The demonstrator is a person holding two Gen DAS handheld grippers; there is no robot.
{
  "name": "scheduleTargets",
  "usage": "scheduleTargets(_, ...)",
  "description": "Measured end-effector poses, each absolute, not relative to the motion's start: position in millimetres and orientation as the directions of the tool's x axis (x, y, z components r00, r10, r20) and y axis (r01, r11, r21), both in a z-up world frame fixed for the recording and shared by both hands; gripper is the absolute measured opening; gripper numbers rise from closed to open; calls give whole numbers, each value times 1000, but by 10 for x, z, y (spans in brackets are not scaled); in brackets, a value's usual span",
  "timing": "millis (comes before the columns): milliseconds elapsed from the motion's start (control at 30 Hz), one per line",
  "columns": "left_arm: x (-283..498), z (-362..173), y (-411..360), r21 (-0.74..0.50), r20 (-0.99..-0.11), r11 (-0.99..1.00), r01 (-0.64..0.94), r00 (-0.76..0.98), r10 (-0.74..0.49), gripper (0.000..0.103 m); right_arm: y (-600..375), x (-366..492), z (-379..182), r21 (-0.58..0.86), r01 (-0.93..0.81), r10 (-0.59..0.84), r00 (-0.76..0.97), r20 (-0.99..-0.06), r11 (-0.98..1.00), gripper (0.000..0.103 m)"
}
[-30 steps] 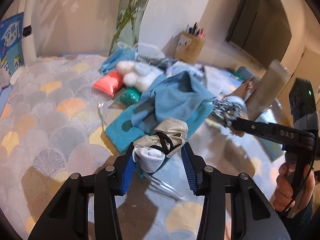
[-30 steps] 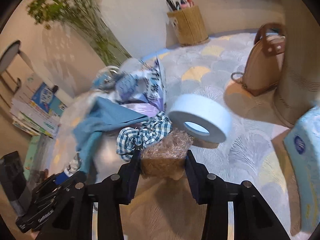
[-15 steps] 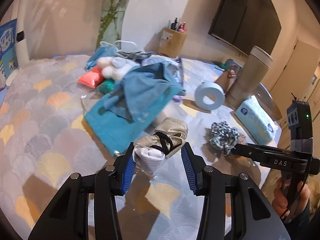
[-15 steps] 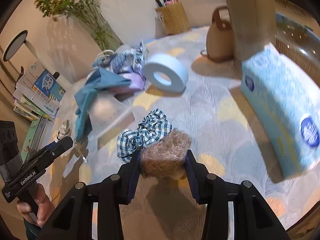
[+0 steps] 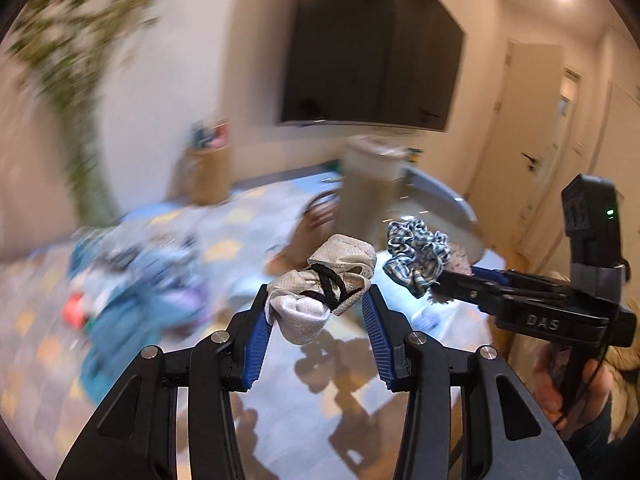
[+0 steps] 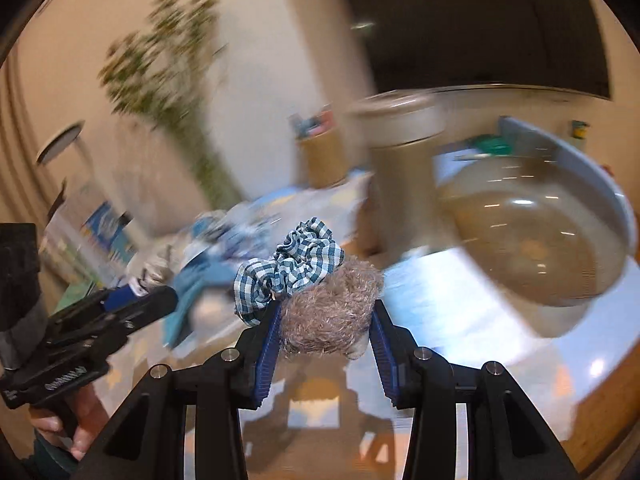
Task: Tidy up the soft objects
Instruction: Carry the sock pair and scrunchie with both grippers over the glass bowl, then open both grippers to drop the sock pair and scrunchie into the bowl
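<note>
My left gripper [image 5: 316, 297] is shut on a beige and white cloth bundle [image 5: 325, 280] tied with a black band, held above the table. In the right wrist view the same left gripper [image 6: 154, 297] shows at the left with that bundle [image 6: 154, 271] at its tip. My right gripper [image 6: 327, 309] is shut on a fuzzy brown scrunchie [image 6: 330, 322], and a blue-and-white checked scrunchie [image 6: 298, 265] rides on top of it. From the left wrist view the right gripper [image 5: 438, 285] sits just to the right, carrying the checked scrunchie [image 5: 416, 251].
A large grey bowl [image 6: 608, 196] stands at the right behind a pale blue tissue pack [image 6: 432, 292]. A tall beige cylinder [image 6: 400, 152] and a woven pen holder [image 6: 320, 156] stand behind. A blurred pile of blue cloths [image 5: 148, 280] lies at the left.
Both grippers have risen and swung right, away from the cloth pile and toward the bowl side. Each keeps its load. The background is now motion-blurred.
</note>
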State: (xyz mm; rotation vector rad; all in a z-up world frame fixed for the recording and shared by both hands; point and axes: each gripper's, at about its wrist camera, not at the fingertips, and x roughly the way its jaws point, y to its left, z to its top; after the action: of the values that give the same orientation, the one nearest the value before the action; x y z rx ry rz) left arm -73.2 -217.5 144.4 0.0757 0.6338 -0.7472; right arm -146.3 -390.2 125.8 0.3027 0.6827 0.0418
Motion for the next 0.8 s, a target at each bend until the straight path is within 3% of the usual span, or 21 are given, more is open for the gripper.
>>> scheduleTargets(300, -650, 1462, -3496, -180, -602, 605, 776, 399, -691, 42, -5175, -1764, 1386, 347, 311, -53, 807, -589, 885, 42)
scheduleTargets(500, -401, 1346, -4124, -176, -647, 608, 774, 375, -664, 42, -5719, -1645, 1376, 350, 418, -129, 775, -618, 838, 42)
scheduleTargets(667, -306, 1209, -4474, -91, -671, 620, 779, 412, -616, 42, -6017, -1465, 1274, 387, 477, -132, 747, -651, 790, 44)
scheduleTargets(733, -302, 1180, -4533, -70, -672, 630, 774, 430, -603, 44, -6132, -1408, 1205, 422, 489, -109, 742, -661, 763, 49)
scheduleTargets(800, -283, 1120, -4627, -69, -672, 621, 780, 424, -607, 47, -6227, -1392, 1139, 449, 499, -92, 738, -668, 741, 64)
